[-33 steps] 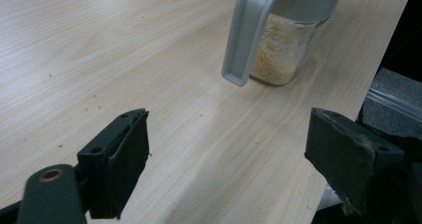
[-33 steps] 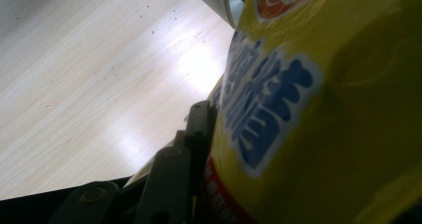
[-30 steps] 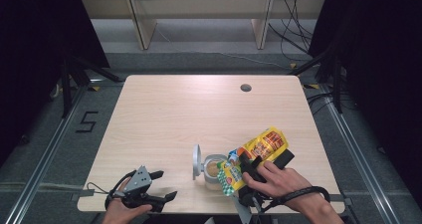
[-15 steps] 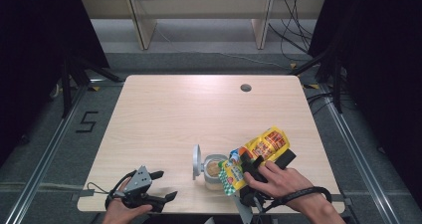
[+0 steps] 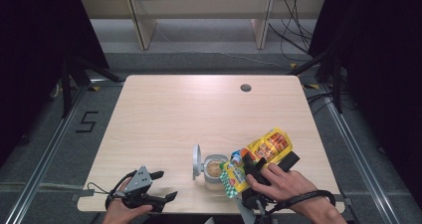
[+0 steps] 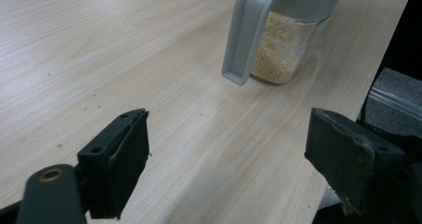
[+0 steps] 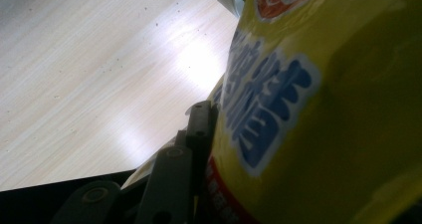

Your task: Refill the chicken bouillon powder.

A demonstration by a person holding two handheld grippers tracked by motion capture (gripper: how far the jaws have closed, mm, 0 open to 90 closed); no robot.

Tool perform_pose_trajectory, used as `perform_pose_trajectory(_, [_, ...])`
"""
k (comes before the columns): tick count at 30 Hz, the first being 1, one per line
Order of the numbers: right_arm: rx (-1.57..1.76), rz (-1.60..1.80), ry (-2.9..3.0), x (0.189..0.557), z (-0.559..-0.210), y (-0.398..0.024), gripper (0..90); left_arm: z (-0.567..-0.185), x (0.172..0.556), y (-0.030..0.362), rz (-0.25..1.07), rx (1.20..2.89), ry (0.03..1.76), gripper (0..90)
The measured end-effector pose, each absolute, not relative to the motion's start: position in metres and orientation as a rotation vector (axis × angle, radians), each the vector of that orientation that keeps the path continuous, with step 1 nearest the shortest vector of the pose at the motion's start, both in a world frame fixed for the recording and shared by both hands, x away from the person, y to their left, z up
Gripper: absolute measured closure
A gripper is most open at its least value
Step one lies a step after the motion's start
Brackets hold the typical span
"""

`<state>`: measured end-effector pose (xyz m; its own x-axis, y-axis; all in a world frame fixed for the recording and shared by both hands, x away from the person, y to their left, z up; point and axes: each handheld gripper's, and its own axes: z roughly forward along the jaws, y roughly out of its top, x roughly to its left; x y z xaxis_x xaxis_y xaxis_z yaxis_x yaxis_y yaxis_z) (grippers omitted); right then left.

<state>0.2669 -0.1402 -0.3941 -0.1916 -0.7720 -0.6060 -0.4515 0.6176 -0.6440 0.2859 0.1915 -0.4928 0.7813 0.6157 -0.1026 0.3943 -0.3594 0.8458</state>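
A clear jar [image 5: 214,171] with pale grains inside stands near the table's front edge, its grey flip lid [image 5: 197,162] swung open to the left. The jar [image 6: 286,45] also shows ahead of my left gripper [image 6: 239,159]. My right gripper [image 5: 251,176] is shut on a yellow printed pouch [image 5: 259,157], tilted with its lower end over the jar's mouth. In the right gripper view the pouch [image 7: 318,109] presses against the jaw pad. My left gripper [image 5: 161,186] rests open at the front left with nothing between its fingers.
The light wooden table [image 5: 199,109] has a small round cable hole [image 5: 245,88] at the back right. Beyond the table stand wooden shelf legs [image 5: 142,30] and loose cables [image 5: 293,40] on the floor. A floor marking "5" [image 5: 85,122] lies left.
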Motion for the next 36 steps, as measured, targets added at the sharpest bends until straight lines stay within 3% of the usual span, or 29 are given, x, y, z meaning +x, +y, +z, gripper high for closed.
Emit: perform_pose_trajectory(36, [-0.952,-0.397,1.841,0.257,-0.391,-0.149,72.1,-0.493,0.286,0.192,0.288,1.994,0.764,16.8])
